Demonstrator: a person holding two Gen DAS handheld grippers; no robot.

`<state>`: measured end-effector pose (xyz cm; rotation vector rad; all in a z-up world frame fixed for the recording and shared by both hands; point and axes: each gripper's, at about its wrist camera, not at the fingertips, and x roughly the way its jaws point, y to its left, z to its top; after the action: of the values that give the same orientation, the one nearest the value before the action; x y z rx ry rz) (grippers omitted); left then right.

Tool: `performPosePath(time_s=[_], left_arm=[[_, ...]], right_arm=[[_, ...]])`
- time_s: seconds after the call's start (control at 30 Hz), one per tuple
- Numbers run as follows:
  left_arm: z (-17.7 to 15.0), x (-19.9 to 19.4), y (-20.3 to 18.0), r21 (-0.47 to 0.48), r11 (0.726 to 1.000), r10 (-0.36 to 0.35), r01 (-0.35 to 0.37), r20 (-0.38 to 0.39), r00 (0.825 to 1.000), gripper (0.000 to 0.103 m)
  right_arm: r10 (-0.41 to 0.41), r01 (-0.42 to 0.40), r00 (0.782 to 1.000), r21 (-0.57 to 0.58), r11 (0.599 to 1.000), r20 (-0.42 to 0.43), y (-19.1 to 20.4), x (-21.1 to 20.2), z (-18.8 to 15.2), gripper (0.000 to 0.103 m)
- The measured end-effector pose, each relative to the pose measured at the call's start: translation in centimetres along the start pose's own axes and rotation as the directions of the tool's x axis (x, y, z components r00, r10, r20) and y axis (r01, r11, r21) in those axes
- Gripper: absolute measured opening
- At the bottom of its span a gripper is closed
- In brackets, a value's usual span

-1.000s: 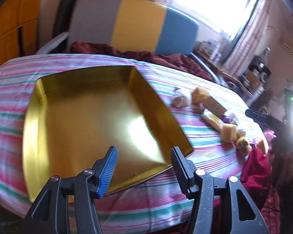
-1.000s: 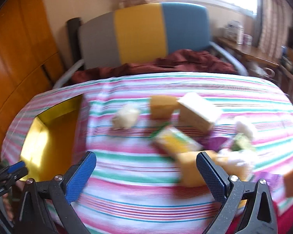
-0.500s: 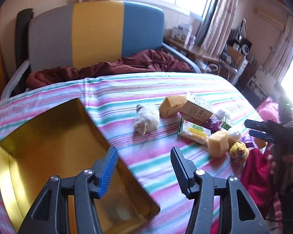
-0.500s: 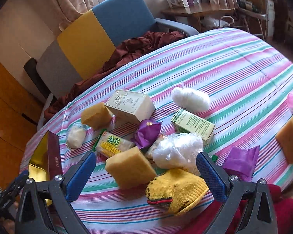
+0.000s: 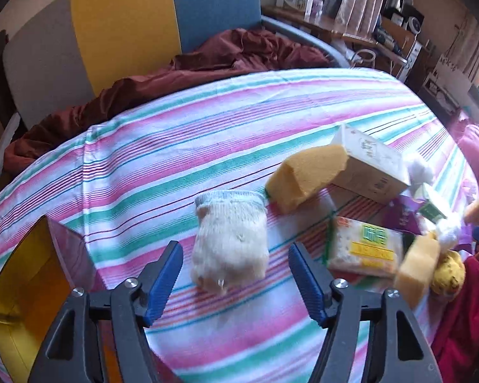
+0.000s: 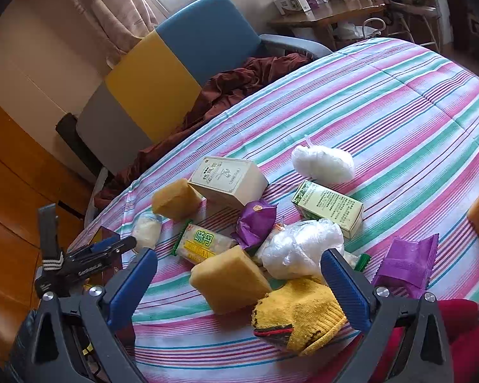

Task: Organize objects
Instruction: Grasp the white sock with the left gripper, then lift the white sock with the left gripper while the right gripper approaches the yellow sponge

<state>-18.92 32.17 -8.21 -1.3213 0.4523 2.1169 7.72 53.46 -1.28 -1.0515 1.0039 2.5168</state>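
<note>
Two purple foil packets (image 6: 255, 221) lie on the striped table (image 6: 383, 102), one half hidden. Three yellow sponge blocks (image 6: 230, 279) show, the far-right one cropped. Left claw (image 5: 236, 274), just widened, and right claw (image 6: 239, 274) gape empty.

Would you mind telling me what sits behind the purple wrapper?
Directly behind the purple wrapper stands the cream box; the box's far side is hidden.

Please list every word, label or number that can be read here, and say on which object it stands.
"味丹": large green characters on the yellow-green snack packet.
Cream box: printed characters, too small to read.
Green box: fine print, too small to read.
Purple pouches: no readable text.
</note>
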Motion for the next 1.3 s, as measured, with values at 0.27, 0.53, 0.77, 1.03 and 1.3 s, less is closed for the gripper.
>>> performPosePath(time_s=[0.27, 0.53, 0.77, 1.03, 1.3], left_arm=[[0.9, 3.8, 1.5, -0.122, 0.992, -0.022, 0.014, -0.064, 0.998, 0.055], [-3.2, -0.3, -2.8, 0.006, 1.0, -0.01, 0.01, 0.002, 1.0, 0.053], [-10.2, -4.3, -7.3, 0.102, 0.994, -0.039, 0.032, 0.068, 0.997, 0.053], [-16.4, -5.1, -8.4, 0.138, 0.986, -0.111, 0.096, 0.102, 0.989, 0.053], [-16.9, -5.4, -7.0, 0.083, 0.986, -0.154, 0.143, 0.142, 0.978, 0.053]], right_arm=[[0.034, -0.035, 0.999, 0.033, 0.999, 0.016, -0.7, -0.1, 0.2, 0.103], [0.045, -0.046, 0.999, 0.055, 0.997, 0.026, -1.2, -0.2, 0.3, 0.103], [0.04, -0.041, 0.999, 0.058, 0.997, 0.006, -1.3, 0.1, 0.3, 0.103], [0.015, -0.013, 0.996, 0.028, 1.0, -0.092, -0.9, 1.8, 0.1, 0.103], [-0.015, 0.024, 0.996, 0.097, 0.995, -0.089, -2.0, 1.6, 0.2, 0.103]])
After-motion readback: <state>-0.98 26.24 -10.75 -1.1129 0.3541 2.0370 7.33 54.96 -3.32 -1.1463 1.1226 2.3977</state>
